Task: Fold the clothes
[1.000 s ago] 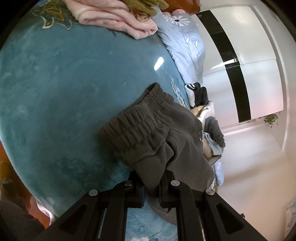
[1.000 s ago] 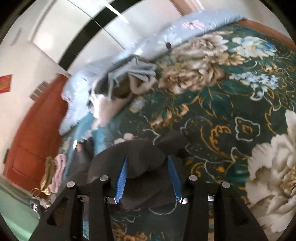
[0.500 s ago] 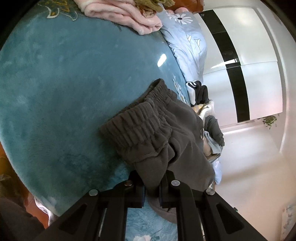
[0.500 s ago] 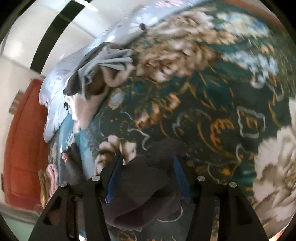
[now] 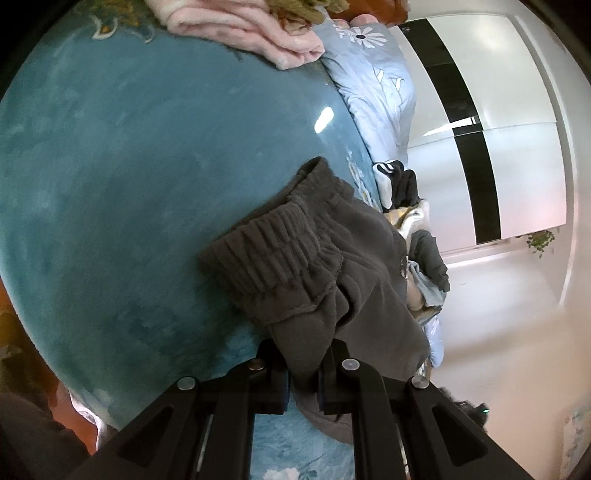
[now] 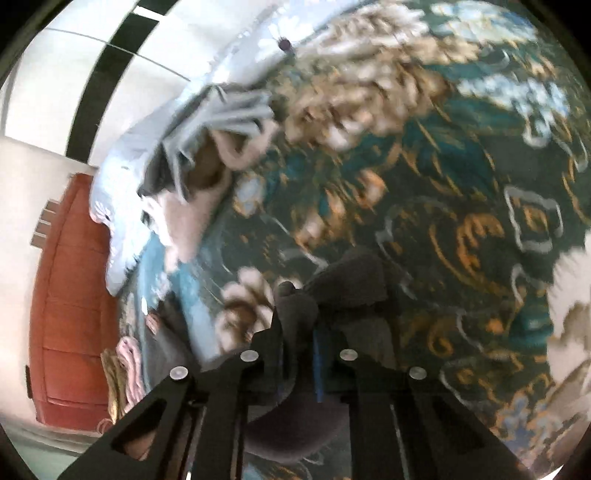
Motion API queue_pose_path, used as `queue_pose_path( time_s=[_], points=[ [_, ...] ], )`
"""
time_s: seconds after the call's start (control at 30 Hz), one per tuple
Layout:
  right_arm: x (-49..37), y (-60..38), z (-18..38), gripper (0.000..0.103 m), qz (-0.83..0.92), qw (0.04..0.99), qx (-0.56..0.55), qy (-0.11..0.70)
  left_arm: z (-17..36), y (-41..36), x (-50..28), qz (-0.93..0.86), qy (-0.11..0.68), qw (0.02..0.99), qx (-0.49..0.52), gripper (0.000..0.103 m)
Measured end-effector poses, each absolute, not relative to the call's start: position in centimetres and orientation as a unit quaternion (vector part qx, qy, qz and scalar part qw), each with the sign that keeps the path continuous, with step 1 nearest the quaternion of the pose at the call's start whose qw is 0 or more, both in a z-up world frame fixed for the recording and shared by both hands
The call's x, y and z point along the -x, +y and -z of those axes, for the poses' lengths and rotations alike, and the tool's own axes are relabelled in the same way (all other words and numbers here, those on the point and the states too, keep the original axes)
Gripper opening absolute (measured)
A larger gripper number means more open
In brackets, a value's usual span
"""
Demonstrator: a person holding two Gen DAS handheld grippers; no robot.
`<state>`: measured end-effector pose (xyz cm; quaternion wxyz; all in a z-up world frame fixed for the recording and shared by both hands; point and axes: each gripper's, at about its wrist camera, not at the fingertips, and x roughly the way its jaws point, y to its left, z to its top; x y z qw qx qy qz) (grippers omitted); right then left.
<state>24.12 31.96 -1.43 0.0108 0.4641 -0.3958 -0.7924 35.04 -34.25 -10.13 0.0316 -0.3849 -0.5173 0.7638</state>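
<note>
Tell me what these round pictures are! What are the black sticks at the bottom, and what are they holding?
The black sticks are two grabbing tools, one in each of a person's hands. Each tool has a tiny camera that looks out along its jaws, and its lens bends the picture round.

One picture comes from the left gripper. Its jaws pinch dark grey sweatpants near the stretchy waistband, over a blue blanket. A pink garment lies further away.

The other comes from the right gripper. It is blurry, but its jaws are shut on dark cloth too, probably the same sweatpants, above a green flowery bedspread. A clothes pile waits behind.
</note>
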Motion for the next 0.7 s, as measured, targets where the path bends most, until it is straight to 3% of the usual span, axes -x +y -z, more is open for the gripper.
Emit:
queue_pose_path(
  time_s=[0.2,0.27,0.4,0.5,0.7],
  points=[
    [-25.6,34.8,-6.5,0.011,0.868,0.067,-0.296,-0.394,9.2,-33.2,-34.7,-0.773,-0.509,0.060,0.373,0.014],
    [-27.1,36.0,-6.4,0.011,0.875,0.076,-0.271,-0.394,9.5,-33.0,-34.5,-0.773,-0.505,0.059,0.379,0.014],
    [-29.7,38.0,0.1,0.011,0.859,0.015,-0.347,-0.375,10.2,-32.8,-34.5,-0.767,-0.506,0.057,0.391,0.014],
    [-32.4,39.6,4.9,0.013,0.829,-0.001,-0.369,-0.420,10.5,-32.9,-34.8,-0.763,-0.509,0.057,0.395,0.014],
    [-34.8,40.9,6.0,0.031,0.821,-0.007,-0.368,-0.436,11.0,-33.0,-35.4,-0.760,-0.514,0.047,0.396,0.014]
  ],
)
